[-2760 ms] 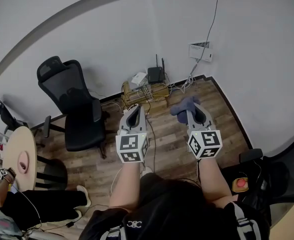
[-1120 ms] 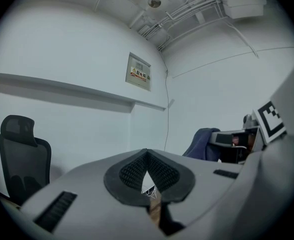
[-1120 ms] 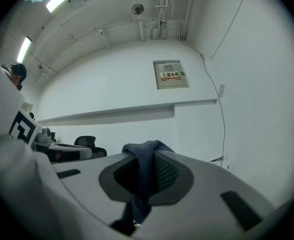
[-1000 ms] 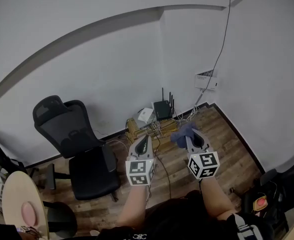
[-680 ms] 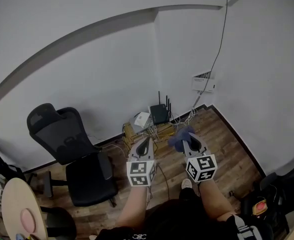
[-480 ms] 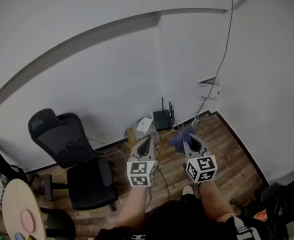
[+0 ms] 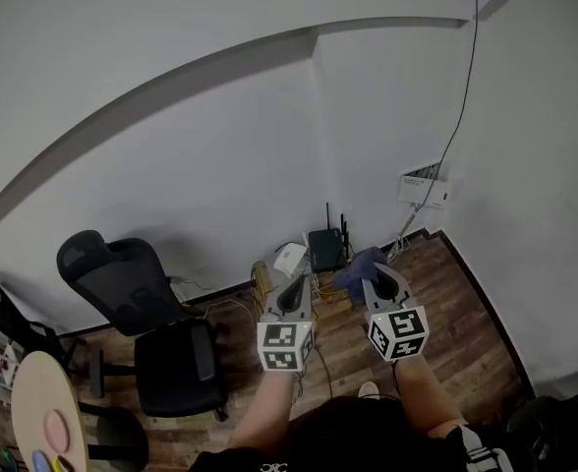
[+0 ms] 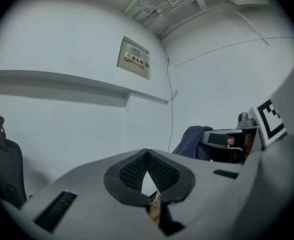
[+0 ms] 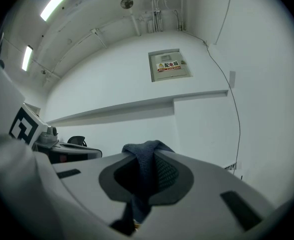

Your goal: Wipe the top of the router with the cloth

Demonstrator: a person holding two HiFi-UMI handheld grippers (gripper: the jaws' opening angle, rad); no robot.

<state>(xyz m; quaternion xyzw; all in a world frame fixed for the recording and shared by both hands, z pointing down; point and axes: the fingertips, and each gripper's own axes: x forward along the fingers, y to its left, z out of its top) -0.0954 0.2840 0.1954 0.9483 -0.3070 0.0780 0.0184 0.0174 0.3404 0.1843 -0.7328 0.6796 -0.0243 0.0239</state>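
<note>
A black router (image 7: pixel 325 248) with upright antennas stands in the room's corner on a low wooden crate (image 7: pixel 269 281). In the head view my right gripper (image 7: pixel 378 275) is shut on a blue-grey cloth (image 7: pixel 359 265), held in the air just right of the router. The right gripper view shows the cloth (image 9: pixel 143 170) pinched between the jaws and bunched over their tips. My left gripper (image 7: pixel 294 285) is held in the air near the crate, short of the router; in the left gripper view the left gripper (image 8: pixel 148 170) is shut with nothing in it.
A white box (image 7: pixel 290 259) lies on the crate beside the router amid tangled cables. A wall socket box (image 7: pixel 422 184) with a cable running upward is at the right. A black office chair (image 7: pixel 146 318) stands at the left, a round table (image 7: pixel 38 423) at the lower left.
The view has drawn nearer the corner and tilted up. Both grippers have moved forward toward the router, the right one still holding the cloth.
</note>
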